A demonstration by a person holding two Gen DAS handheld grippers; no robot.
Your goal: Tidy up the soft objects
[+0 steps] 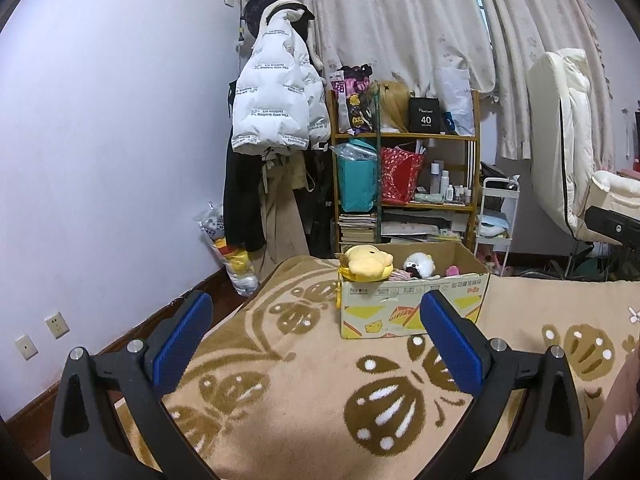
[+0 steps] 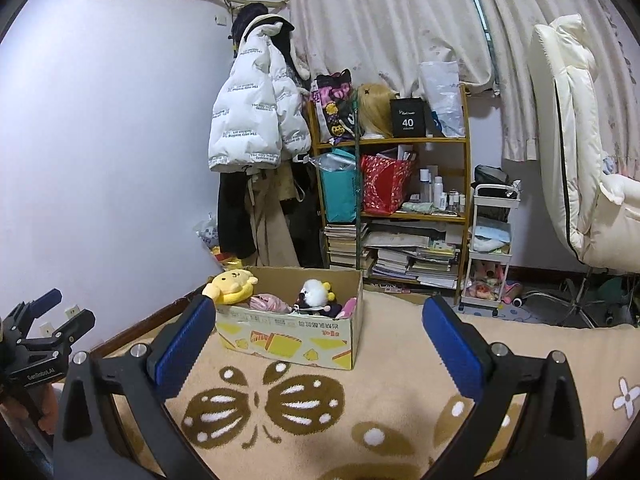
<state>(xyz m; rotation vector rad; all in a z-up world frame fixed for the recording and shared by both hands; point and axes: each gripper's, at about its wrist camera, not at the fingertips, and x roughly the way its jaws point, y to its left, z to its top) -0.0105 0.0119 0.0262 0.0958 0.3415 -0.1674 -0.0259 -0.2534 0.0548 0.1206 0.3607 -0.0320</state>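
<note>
1. Cardboard box (image 1: 412,304) sits on butterfly-print blanket (image 1: 304,392), open top, w/ shelf (image 1: 404,136) behind it.
2. Yellow plush (image 1: 366,263) at box's left end, spilling over rim; white plush (image 1: 419,265) mid-box; pink bits beside.
3. Left gripper (image 1: 316,344) near side of box, jaws spread, empty.
4. Right gripper (image 2: 320,350) same: jaws spread, empty.

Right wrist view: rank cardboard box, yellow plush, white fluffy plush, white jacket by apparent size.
1. White jacket and cardboard box: look alike, and the box is nearer, so unranked.
2. Yellow plush.
3. White fluffy plush.
</note>
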